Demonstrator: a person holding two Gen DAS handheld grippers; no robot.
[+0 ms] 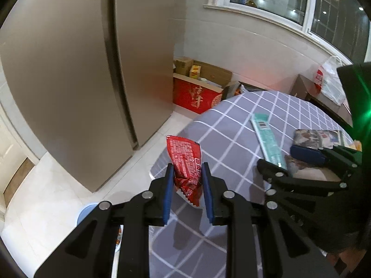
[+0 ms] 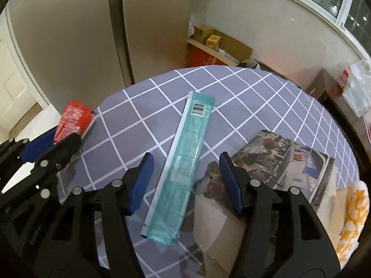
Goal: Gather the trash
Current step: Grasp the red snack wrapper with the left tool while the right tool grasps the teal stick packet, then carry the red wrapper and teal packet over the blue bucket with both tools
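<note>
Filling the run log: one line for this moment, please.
left gripper: shut on red wrapper | right gripper: open over teal wrapper | table: teal wrapper uncollected

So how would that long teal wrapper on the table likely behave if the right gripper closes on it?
The teal wrapper looks like thin, flat film, so it is probably very light and floppy, likely to sag at both ends if lifted mid-length. Its glossy surface suggests it may slide on the checked tablecloth rather than lift cleanly. The open right gripper straddles it, so it may crumple when pinched.
</note>
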